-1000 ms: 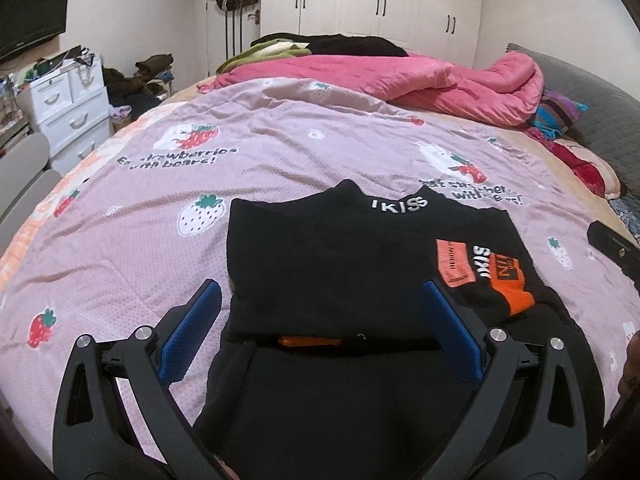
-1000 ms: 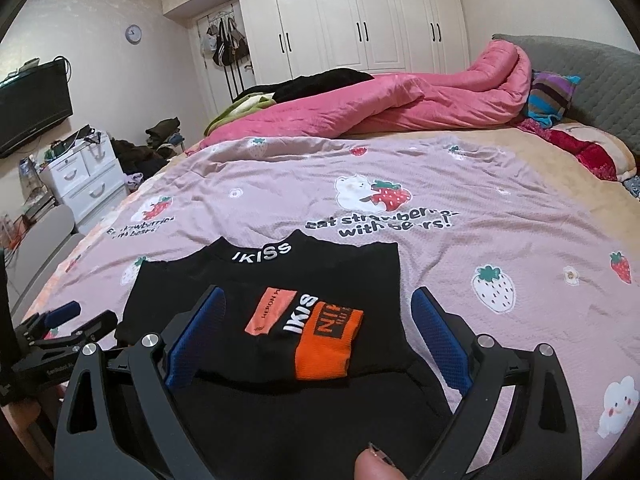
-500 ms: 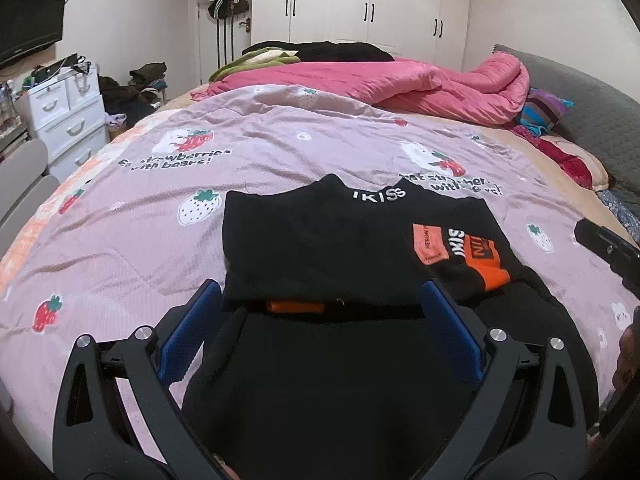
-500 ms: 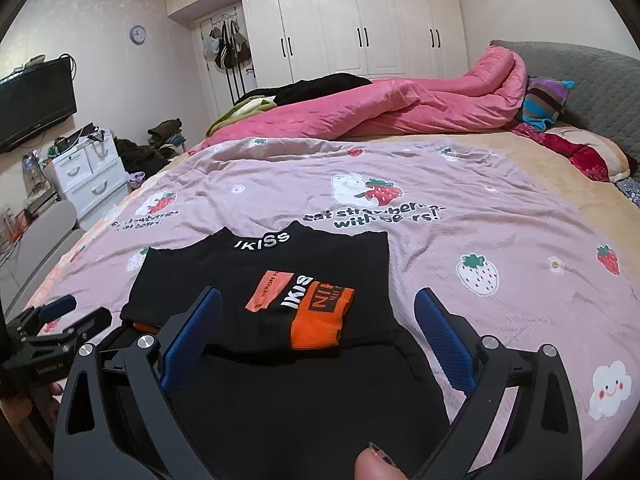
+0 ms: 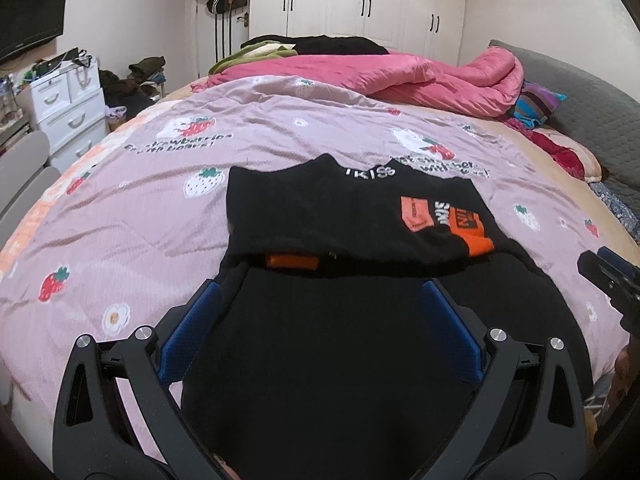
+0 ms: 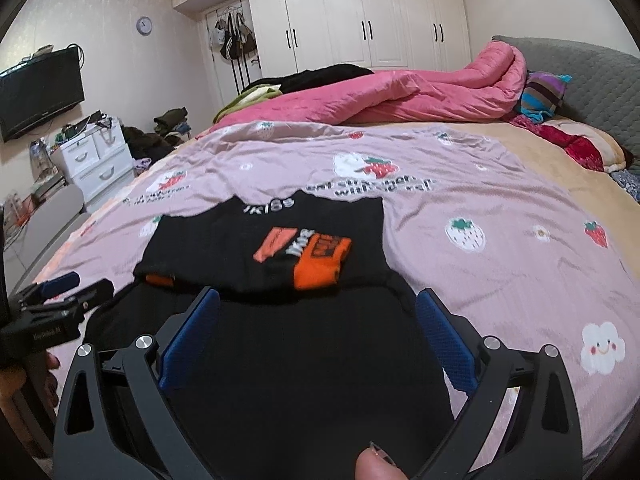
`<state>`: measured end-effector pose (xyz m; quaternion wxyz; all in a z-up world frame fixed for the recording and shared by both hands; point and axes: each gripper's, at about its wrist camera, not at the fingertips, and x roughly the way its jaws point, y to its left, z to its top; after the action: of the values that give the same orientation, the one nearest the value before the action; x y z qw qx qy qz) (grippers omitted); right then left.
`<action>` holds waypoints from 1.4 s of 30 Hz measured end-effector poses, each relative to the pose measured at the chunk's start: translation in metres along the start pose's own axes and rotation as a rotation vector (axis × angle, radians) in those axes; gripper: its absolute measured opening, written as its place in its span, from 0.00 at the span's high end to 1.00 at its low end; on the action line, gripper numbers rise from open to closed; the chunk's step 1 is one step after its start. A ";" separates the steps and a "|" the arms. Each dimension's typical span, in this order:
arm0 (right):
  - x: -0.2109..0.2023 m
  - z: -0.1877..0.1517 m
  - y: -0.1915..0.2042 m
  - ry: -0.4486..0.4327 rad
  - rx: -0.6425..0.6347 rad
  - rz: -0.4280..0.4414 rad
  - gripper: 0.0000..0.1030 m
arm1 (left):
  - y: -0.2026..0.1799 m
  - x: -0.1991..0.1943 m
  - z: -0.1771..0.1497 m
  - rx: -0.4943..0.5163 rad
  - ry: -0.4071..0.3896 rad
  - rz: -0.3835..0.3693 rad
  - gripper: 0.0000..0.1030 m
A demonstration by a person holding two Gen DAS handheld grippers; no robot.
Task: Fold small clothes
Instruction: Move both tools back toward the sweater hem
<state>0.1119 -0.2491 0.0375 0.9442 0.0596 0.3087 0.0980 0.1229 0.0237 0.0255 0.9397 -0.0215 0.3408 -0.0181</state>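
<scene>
A small black top [image 5: 320, 216] with a white-lettered collar and orange sleeve patches lies flat on the pink strawberry bedsheet [image 5: 140, 208], sleeves folded across its chest. It also shows in the right wrist view [image 6: 256, 248]. My left gripper [image 5: 318, 292] is open and empty above the garment's lower part, near its left side. My right gripper [image 6: 318, 300] is open and empty above the lower part, near its right side. Each gripper shows at the edge of the other's view: the right gripper [image 5: 612, 276] and the left gripper [image 6: 60, 292].
A pink quilt [image 5: 400, 76] and dark clothes are piled at the far end of the bed. Pillows [image 5: 560, 148] and a grey headboard [image 5: 592, 104] are at the right. A white drawer unit [image 5: 68, 108] and wardrobe [image 6: 360, 16] stand beyond the bed.
Both grippers have pulled back toward the near edge of the bed, so more of the garment's lower part fills the views. Both stay open.
</scene>
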 end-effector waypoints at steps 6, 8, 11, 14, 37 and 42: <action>-0.013 -0.023 -0.011 0.031 0.021 -0.020 0.05 | 0.004 -0.007 -0.019 0.013 0.029 0.020 0.09; -0.017 -0.030 -0.017 0.042 0.035 -0.030 0.05 | 0.006 -0.009 -0.026 0.020 0.046 0.028 0.09; -0.020 -0.039 -0.023 0.060 0.055 -0.044 0.05 | 0.011 -0.012 -0.033 0.018 0.062 0.037 0.09; -0.024 -0.044 -0.028 0.072 0.064 -0.059 0.05 | 0.018 -0.015 -0.040 0.012 0.076 0.043 0.09; -0.044 -0.087 -0.045 0.172 0.049 -0.106 0.05 | 0.067 -0.034 -0.081 -0.041 0.162 0.123 0.09; -0.045 -0.097 -0.052 0.192 0.068 -0.101 0.05 | 0.077 -0.035 -0.091 -0.050 0.191 0.139 0.09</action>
<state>0.0259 -0.3050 -0.0238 0.9114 0.0663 0.4035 0.0453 0.0393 0.0992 -0.0264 0.9012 -0.0192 0.4296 0.0537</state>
